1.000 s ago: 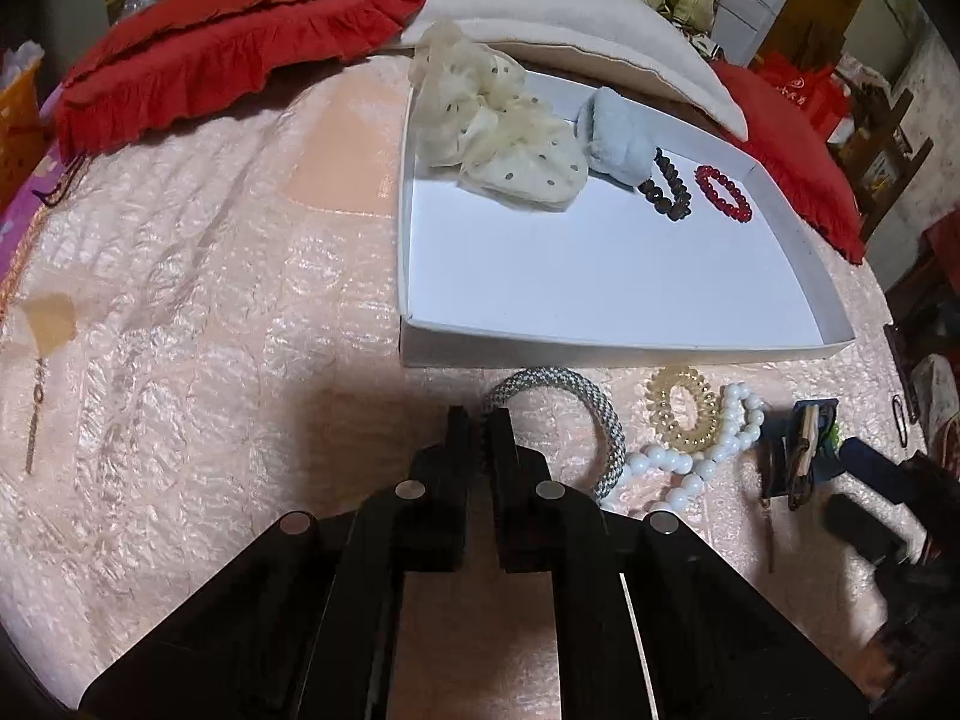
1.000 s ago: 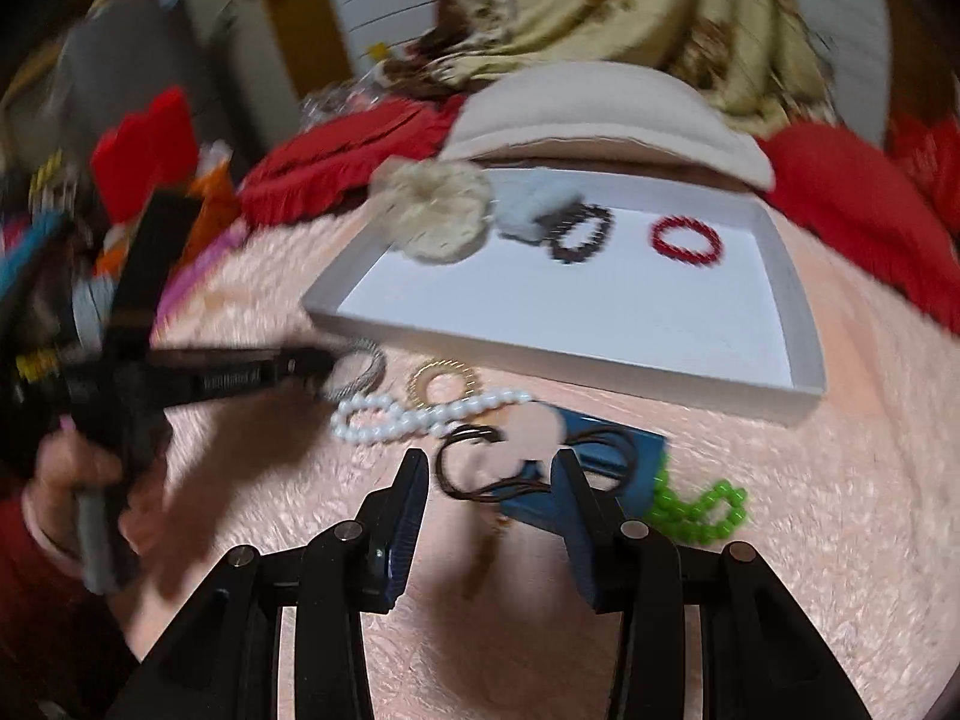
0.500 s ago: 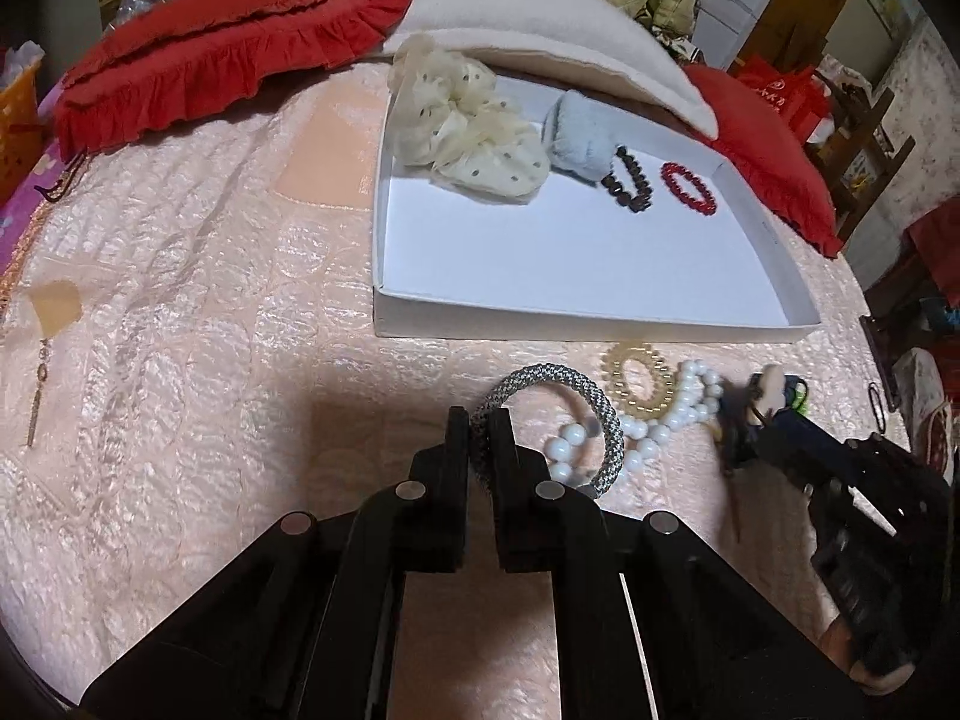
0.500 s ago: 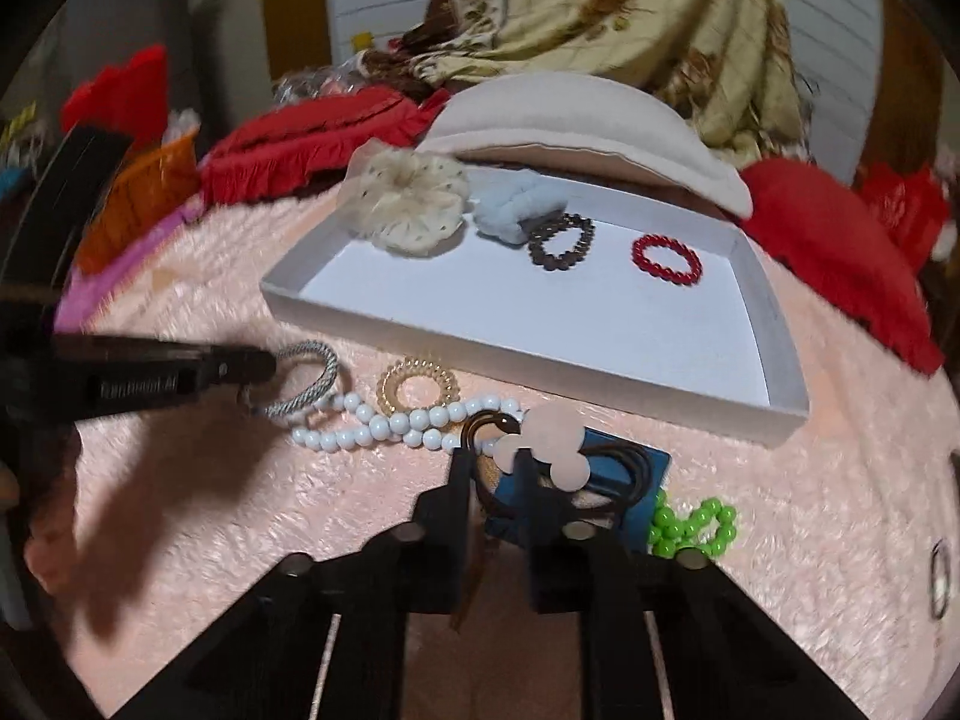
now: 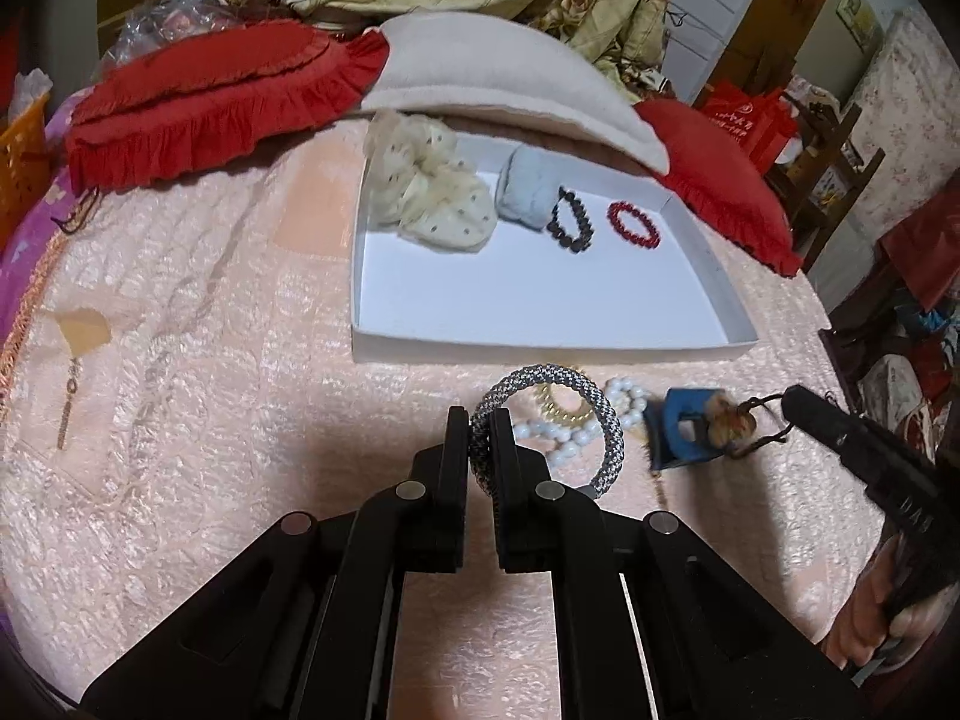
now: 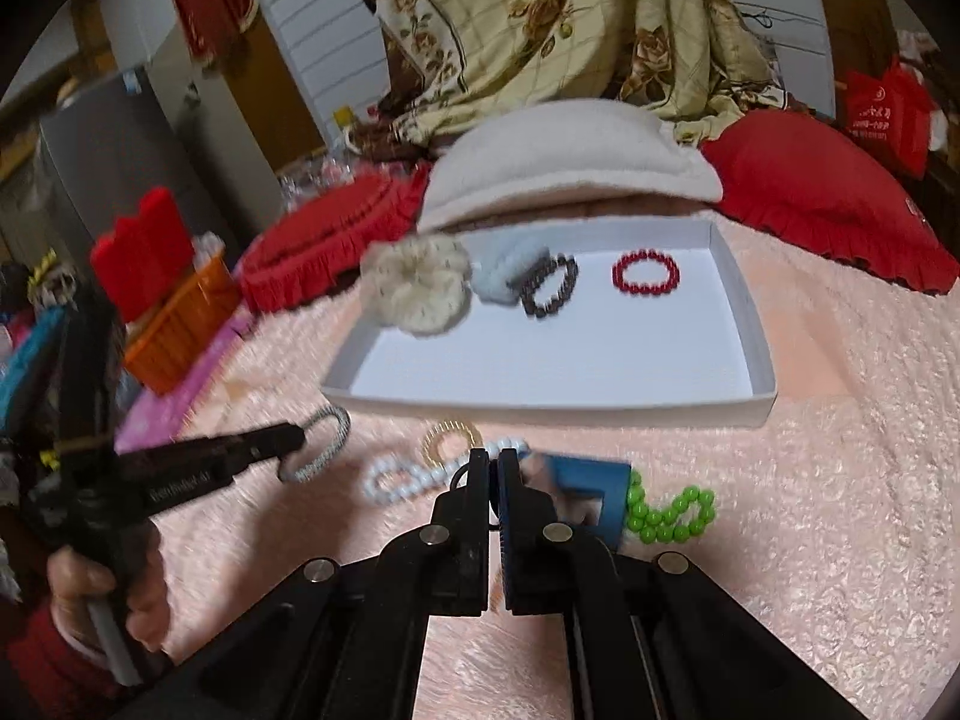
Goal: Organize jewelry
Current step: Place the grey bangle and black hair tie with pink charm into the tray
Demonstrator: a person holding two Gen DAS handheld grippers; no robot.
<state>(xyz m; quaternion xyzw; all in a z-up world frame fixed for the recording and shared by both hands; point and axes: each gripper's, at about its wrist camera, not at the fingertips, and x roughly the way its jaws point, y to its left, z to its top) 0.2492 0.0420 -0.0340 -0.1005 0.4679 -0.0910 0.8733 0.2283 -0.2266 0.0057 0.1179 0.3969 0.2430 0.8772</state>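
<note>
The grey braided bangle (image 5: 549, 423) is pinched at its near-left rim by the fully closed left gripper (image 5: 479, 429) and held just above the pink bedspread (image 5: 210, 390). The white tray (image 5: 540, 354) lies directly ahead, its near wall just beyond the bangle. The right gripper (image 6: 493, 468), just closed, is clamped on a black hair tie (image 6: 459, 476) beside the blue card (image 6: 591, 495).

Tray (image 5: 540, 354) on the bed (image 5: 240, 396), in front of the pillows (image 5: 516, 84). Along its far wall, left to right: scrunchie (image 5: 432, 198), rolled cloth (image 5: 528, 192), bead bracelet (image 5: 570, 222), second bead bracelet (image 5: 633, 225). Before the near wall, on the bed: coil hair tie (image 6: 450, 441), pearl necklace (image 6: 396, 477), bead string (image 6: 672, 513) furthest right.
</note>
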